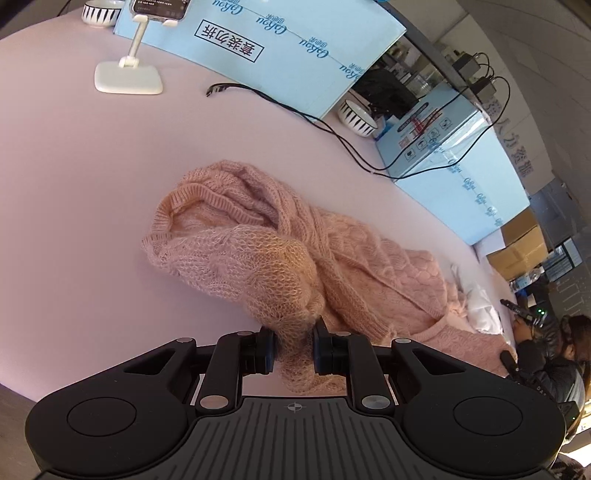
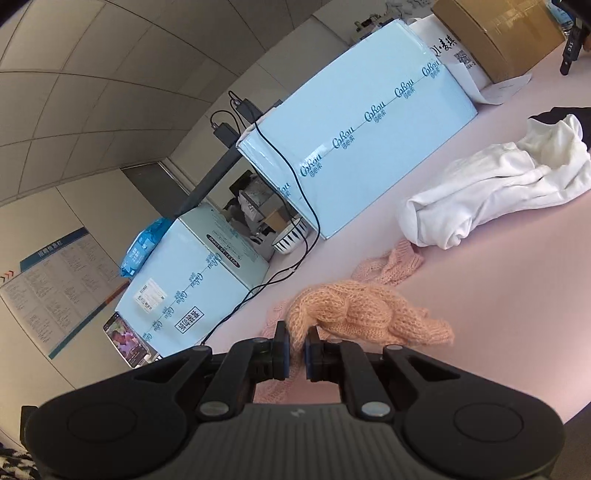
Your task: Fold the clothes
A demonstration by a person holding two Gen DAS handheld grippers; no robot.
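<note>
A pink knitted sweater [image 1: 266, 236] lies bunched on the pale pink table [image 1: 74, 184]. My left gripper [image 1: 293, 345] is shut on a fold of it, and the knit rises from the table into the jaws. In the right wrist view the same pink sweater [image 2: 354, 306] hangs as a lifted clump, with my right gripper [image 2: 296, 347] shut on its edge. More of the knit [image 2: 391, 264] trails on the table behind. A crumpled white garment [image 2: 495, 192] lies further right.
Light blue cartons [image 1: 280, 48] [image 2: 354, 147] line the table's far side, with a black cable [image 1: 295, 110] running in front. A phone stand [image 1: 129, 77] and striped bowls [image 1: 356, 114] stand near the cartons. A person [image 1: 554, 354] sits at the right; a brown box [image 2: 495, 33] is far right.
</note>
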